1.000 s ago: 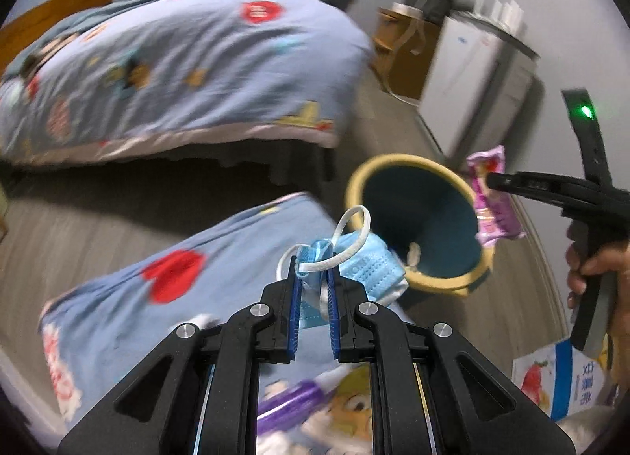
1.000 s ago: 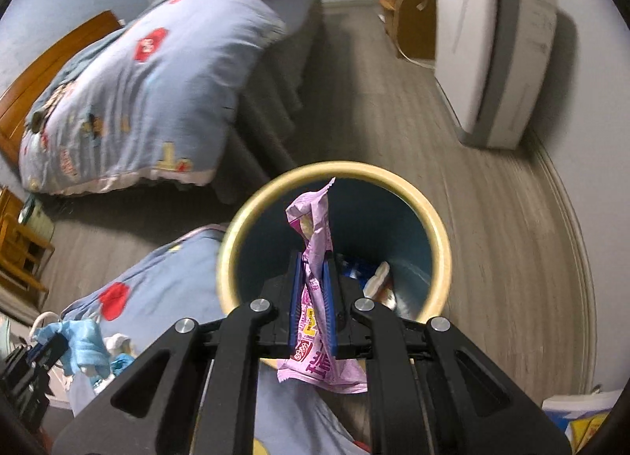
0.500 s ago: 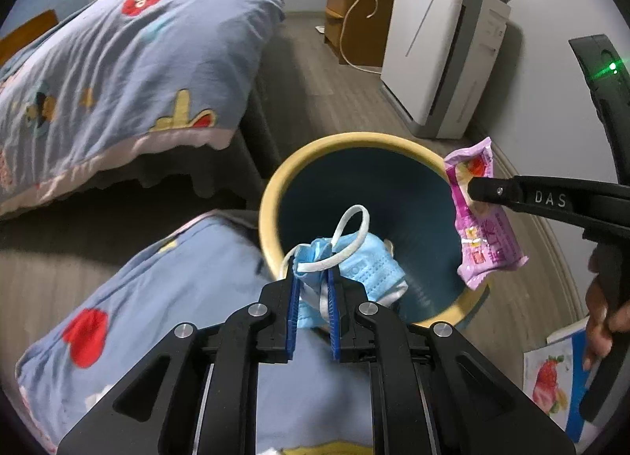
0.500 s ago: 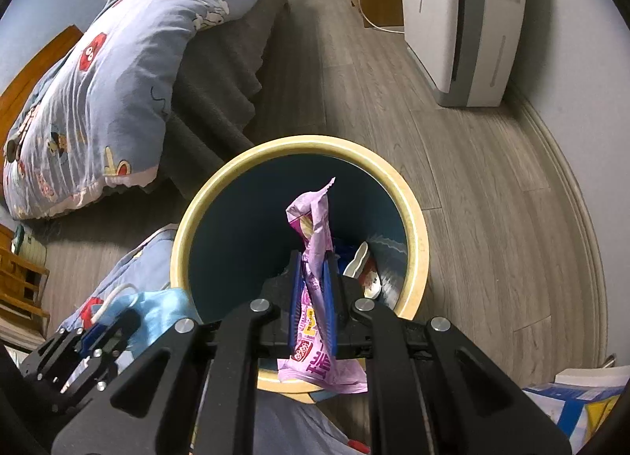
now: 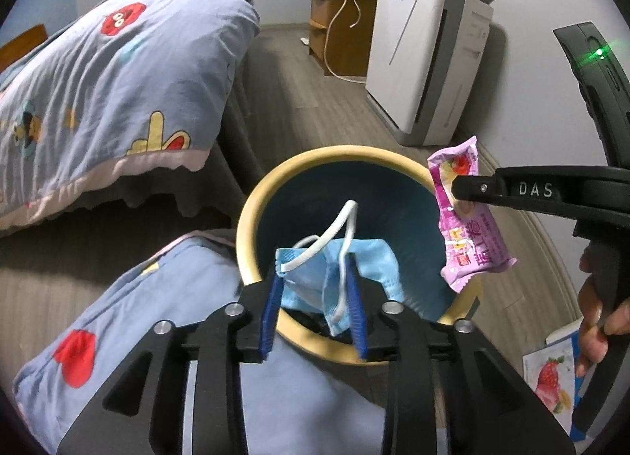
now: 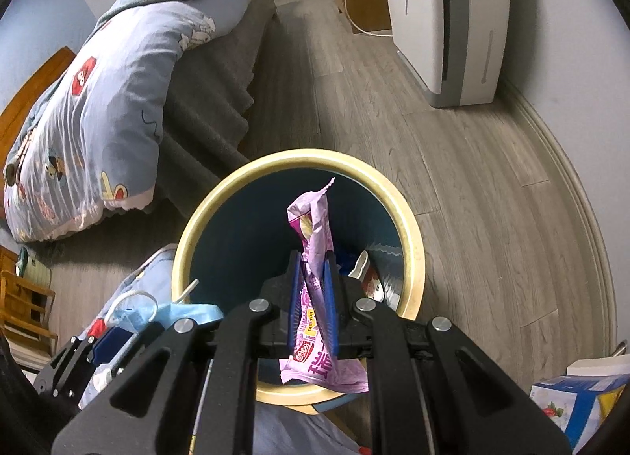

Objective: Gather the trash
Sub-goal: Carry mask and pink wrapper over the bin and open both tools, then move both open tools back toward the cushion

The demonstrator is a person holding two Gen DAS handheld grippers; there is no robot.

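Observation:
A round bin with a yellow rim (image 5: 252,211) (image 6: 189,234) and dark blue inside stands on the wood floor. My left gripper (image 5: 315,289) is open over the bin's near rim; a blue face mask (image 5: 374,262) hangs loose between its blue pads, its white ear loop draped on the right pad. The mask also shows in the right wrist view (image 6: 189,313). My right gripper (image 6: 313,285) is shut on a pink snack wrapper (image 6: 311,219) (image 5: 468,226) and holds it above the bin's mouth. Some trash (image 6: 366,274) lies at the bin's bottom.
A bed with a blue cartoon quilt (image 5: 102,73) stands to the left. A blue quilted cushion (image 5: 157,317) lies against the bin's near side. A white air purifier (image 5: 425,61) and a wooden cabinet (image 5: 338,30) stand by the wall. A printed carton (image 5: 551,380) lies at the right.
Both grippers have moved further over the bin. My left gripper's jaws have opened and the mask has slipped down between the pads. The right gripper still holds the wrapper.

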